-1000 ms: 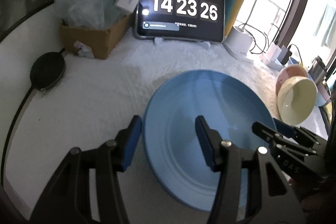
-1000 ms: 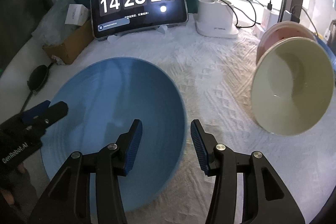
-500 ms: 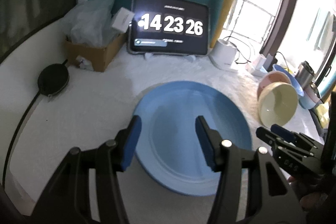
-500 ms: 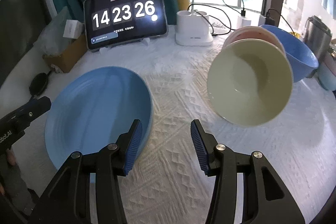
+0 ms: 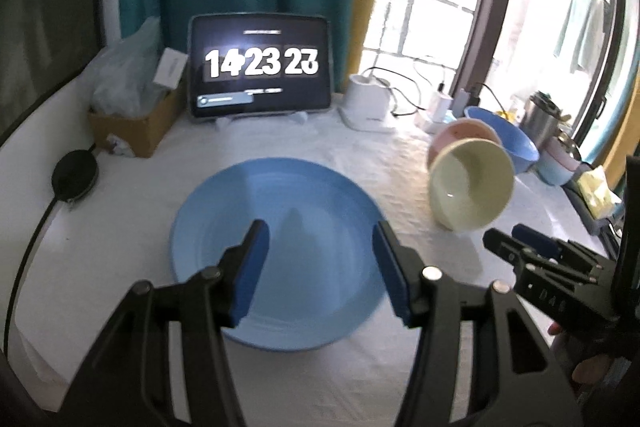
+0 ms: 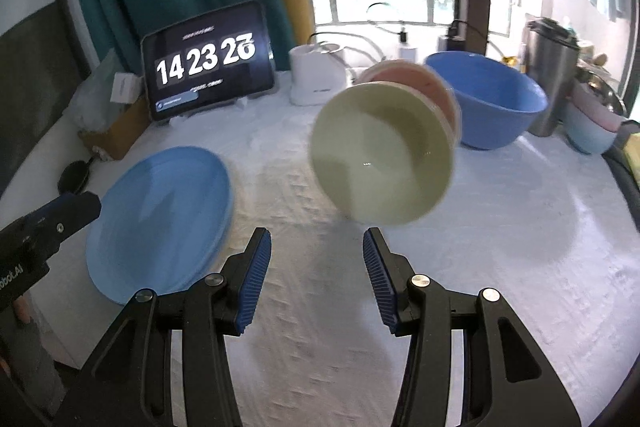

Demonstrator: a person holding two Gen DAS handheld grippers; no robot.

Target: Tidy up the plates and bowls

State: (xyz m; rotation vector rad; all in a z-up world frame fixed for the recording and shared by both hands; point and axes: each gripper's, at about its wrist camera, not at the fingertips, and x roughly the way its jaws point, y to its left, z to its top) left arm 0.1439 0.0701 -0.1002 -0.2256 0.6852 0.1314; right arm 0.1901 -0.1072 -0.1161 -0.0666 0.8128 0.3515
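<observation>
- The tabletop [image 6: 500, 235] carries a white textured cloth and everything else sits on it.
- A blue plate [image 5: 280, 251] lies flat near the front edge on the left side; in the left wrist view it fills the space behind the left tongs.
- A large blue bowl [image 6: 486, 103] stands upright toward the back right, next to a steel tumbler [image 6: 550, 83].
- A cream bowl [image 6: 380, 153] is tipped on its side with its mouth facing the cameras, and a pink bowl [image 6: 420, 83] leans just behind it; whether the two touch is hard to tell through the blur.
- A tablet [image 5: 260, 67] showing a clock stands at the back, with a cardboard box [image 5: 136, 131] to its left.
- The left tongs [image 5: 320, 263] are spread apart above the plate with nothing between the blue pads.
- The right tongs [image 6: 316, 275] are likewise released and empty over bare cloth, between the plate and the cream bowl.
</observation>
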